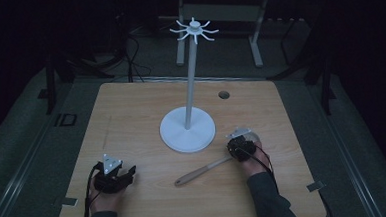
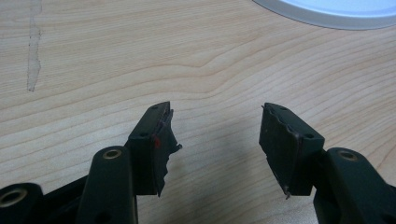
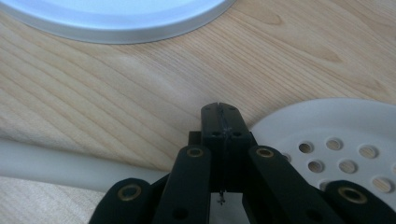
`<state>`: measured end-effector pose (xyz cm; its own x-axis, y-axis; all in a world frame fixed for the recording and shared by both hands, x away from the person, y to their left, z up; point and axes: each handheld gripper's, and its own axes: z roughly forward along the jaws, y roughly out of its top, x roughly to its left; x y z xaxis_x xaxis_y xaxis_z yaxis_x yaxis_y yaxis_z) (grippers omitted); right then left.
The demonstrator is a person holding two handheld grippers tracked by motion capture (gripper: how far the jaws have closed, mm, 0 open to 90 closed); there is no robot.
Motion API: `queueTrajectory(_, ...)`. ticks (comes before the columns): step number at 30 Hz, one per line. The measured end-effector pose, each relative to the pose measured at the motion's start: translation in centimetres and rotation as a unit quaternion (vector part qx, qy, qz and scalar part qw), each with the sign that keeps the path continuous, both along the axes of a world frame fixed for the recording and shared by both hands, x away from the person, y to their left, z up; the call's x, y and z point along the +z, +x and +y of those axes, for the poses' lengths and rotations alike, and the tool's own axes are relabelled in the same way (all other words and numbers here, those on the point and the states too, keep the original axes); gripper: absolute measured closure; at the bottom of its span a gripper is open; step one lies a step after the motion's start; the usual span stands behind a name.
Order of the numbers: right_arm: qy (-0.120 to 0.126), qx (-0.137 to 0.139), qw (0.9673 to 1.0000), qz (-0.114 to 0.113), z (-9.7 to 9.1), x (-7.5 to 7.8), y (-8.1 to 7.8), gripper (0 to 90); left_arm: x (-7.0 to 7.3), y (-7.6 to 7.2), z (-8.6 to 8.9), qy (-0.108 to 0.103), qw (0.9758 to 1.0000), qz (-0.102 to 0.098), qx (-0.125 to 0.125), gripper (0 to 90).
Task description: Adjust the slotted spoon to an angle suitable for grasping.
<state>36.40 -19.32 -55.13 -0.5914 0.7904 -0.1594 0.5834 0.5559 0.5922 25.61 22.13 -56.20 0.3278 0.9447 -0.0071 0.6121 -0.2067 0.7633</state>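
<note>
White perforated skimmer lies on the tabletop by the rack base, directly under the clenched, empty right gripper; jaws should be opened before the handle is grasped; left gripper rests released.

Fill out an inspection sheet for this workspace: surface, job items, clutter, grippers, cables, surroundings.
Surface: light wooden table, a round hole near its far edge.
Job's things: slotted spoon with perforated white head lying flat; white hanging stand upright at centre, hooks bare.
Clutter: nothing seen.
Grippers: left gripper open, holding nothing, resting near the front left; right gripper shut, nothing between its jaws, just above the spoon's neck.
Cables: one trails from each gripper along the forearms.
Surroundings: dark; grey floor, table legs and cords behind.
</note>
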Motion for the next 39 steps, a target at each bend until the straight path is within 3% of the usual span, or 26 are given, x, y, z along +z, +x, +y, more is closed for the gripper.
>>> queueTrajectory(16, -0.073, 0.009, 0.9973, 0.007, -0.4, 0.9, -1.4, 90.0, 0.0, 0.0, -0.1, 0.000, 1.0000, 0.003, -0.002, 44.2)
queueTrajectory(24, -0.074, 0.015, 0.9967, 0.028, -1.6, 1.3, -3.0, 90.0, -0.1, 0.0, -0.2, 0.002, 1.0000, 0.005, -0.003, 44.1)
queueTrajectory(27, -0.068, 0.016, 0.9971, 0.031, -2.0, 1.3, -3.4, 90.0, -0.1, 0.0, -0.2, 0.004, 1.0000, 0.006, -0.005, 44.1)
queueTrajectory(33, -0.040, 0.023, 0.9968, 0.065, -3.6, 1.7, -4.5, 90.0, -0.2, 0.0, -0.3, 0.006, 0.9999, 0.007, -0.005, 44.1)
queueTrajectory(35, -0.023, 0.057, 0.9957, 0.069, -3.8, 1.8, -4.7, 89.8, -0.2, 0.1, -0.4, 0.007, 0.9999, 0.008, -0.006, 44.0)
queueTrajectory(39, 0.008, 0.120, 0.9914, 0.051, -3.2, 1.9, -5.3, 81.6, -0.2, 0.1, -0.5, 0.007, 0.9999, 0.008, -0.007, 44.1)
